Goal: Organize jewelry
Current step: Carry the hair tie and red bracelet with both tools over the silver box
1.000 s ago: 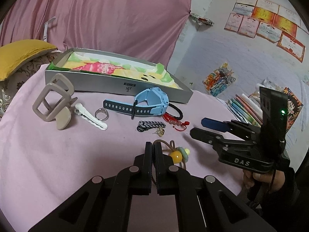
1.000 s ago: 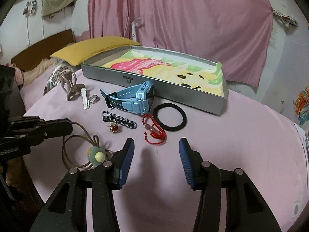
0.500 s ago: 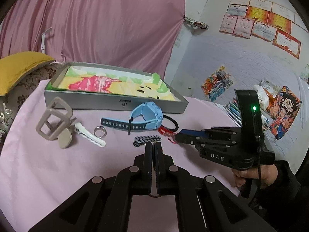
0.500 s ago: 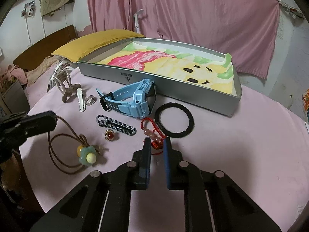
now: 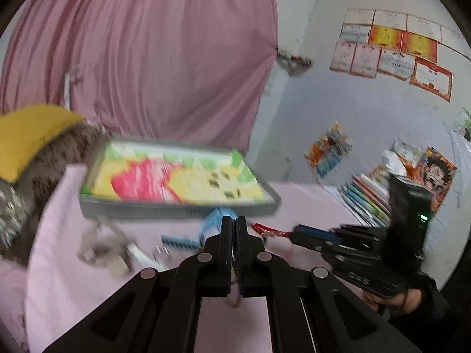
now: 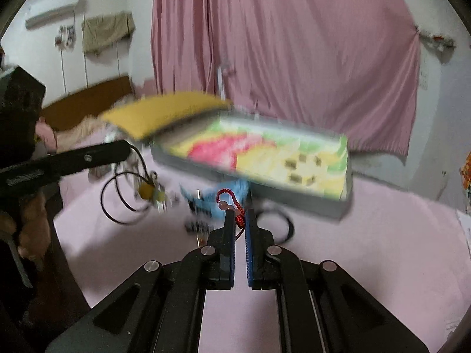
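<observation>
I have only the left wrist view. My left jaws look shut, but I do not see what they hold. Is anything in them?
Observer: Yes. The right wrist view shows the left gripper holding the brown cord necklace, loops hanging below its tips.
Operator: Where is its pendant?
Observer: The yellow pendant dangles beside the loops; blur hides whether it touches the cloth.
Operator: And the right side?
Observer: The right gripper pinches the red bracelet, pink beads above the tips.
</observation>
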